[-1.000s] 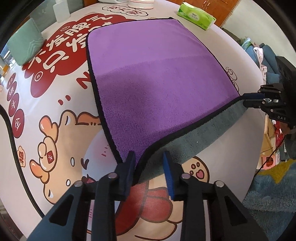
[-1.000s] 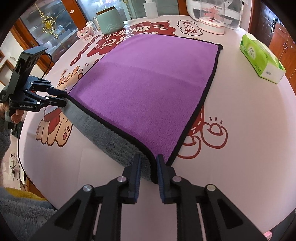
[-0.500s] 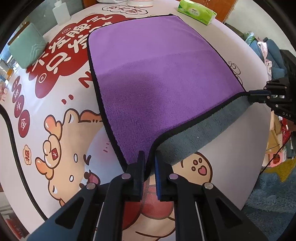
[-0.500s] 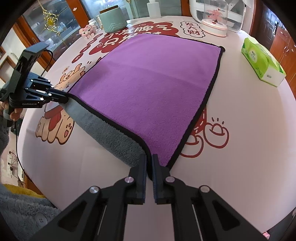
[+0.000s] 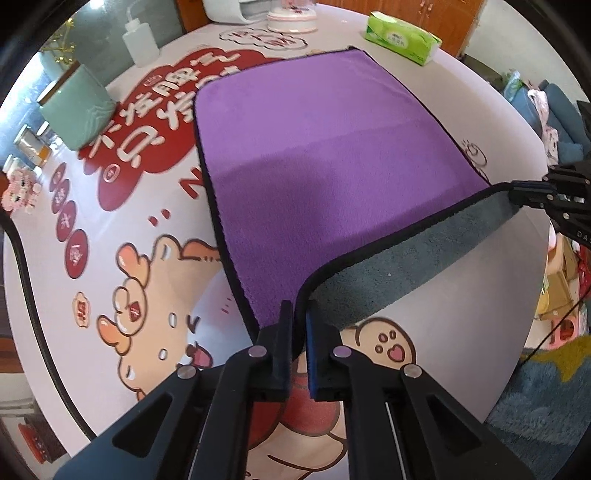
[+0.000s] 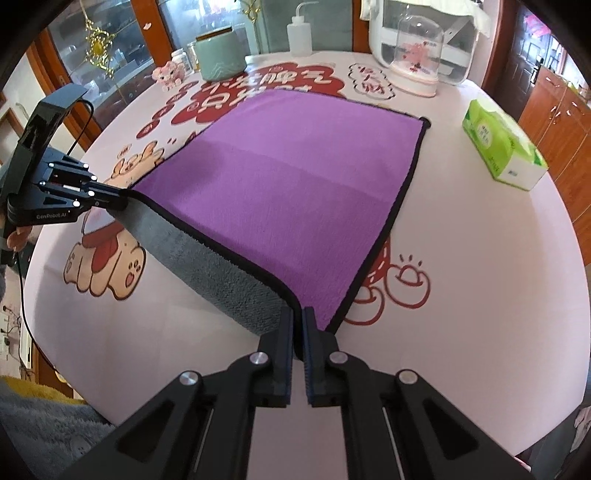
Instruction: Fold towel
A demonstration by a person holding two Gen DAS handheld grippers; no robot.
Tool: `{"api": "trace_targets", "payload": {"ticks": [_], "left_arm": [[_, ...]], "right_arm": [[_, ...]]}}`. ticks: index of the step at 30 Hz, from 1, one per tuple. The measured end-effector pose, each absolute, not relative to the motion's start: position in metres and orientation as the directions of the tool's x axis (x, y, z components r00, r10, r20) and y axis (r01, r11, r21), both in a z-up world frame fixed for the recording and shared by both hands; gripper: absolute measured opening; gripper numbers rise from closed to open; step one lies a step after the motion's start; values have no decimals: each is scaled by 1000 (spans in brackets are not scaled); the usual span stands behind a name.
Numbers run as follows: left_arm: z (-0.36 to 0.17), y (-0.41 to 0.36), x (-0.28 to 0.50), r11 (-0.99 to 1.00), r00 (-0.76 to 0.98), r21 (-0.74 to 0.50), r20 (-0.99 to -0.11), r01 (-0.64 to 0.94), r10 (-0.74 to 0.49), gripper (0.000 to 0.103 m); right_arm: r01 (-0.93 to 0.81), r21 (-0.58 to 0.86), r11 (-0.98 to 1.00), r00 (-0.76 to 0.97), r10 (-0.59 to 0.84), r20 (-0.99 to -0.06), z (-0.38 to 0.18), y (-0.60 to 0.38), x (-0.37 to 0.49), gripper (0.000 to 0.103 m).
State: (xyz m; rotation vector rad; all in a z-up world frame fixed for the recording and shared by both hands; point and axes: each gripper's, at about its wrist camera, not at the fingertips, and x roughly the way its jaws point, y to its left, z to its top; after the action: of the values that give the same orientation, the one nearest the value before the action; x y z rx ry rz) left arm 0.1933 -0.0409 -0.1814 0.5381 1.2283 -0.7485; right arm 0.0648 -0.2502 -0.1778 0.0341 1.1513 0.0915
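**Towel pinched at both near corners, ready for the first fold**

Towel point(image 5: 332, 166) lies spread purple side up on the counter point(image 6: 480, 295), stretching away ahead of both grippers, with its near edge lifted so the grey underside sags between them. The left gripper point(image 5: 300, 332) is clamped on the near left corner, its fingers pressed together on the black hem; the right gripper point(image 6: 298, 332) is clamped the same way on the near right corner.

To do this step well, both corners should rise together and travel forward at the same pace, keeping the lifted edge taut enough that the hem stays straight (a slack middle would likely drag and wrinkle the purple face). I would aim each corner at the far corner straight ahead of it, then lower before letting go, so the edges line up.

Containers stand well beyond the towel's far edge: a green tissue box point(image 6: 502, 147) ahead and to the right of the right gripper, a teal lidded jar point(image 6: 219, 55) ahead and to the left, whose contents are hidden, a squeeze bottle point(image 6: 299, 33) and a clear dome point(image 6: 419, 55) over a small pink ornament.
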Motion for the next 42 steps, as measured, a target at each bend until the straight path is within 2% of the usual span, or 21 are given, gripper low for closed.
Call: {"api": "trace_targets", "payload": {"ticks": [13, 19, 31, 42], "left_arm": [[-115, -76, 257, 741, 363, 112, -913, 662, -187, 4], [-104, -96, 286, 766, 435, 165, -886, 621, -162, 4], [-112, -137, 348, 804, 513, 229, -851, 549, -108, 4], [-159, -162, 392, 828, 500, 251, -865, 502, -41, 4]], "right_arm": [[34, -2, 999, 525, -20, -851, -115, -278, 117, 4], [92, -30, 995, 549, -76, -832, -101, -293, 152, 4], [176, -56, 983, 556, -147, -818, -99, -324, 222, 4], [235, -72, 969, 510, -186, -840, -141, -348, 283, 4]]}}
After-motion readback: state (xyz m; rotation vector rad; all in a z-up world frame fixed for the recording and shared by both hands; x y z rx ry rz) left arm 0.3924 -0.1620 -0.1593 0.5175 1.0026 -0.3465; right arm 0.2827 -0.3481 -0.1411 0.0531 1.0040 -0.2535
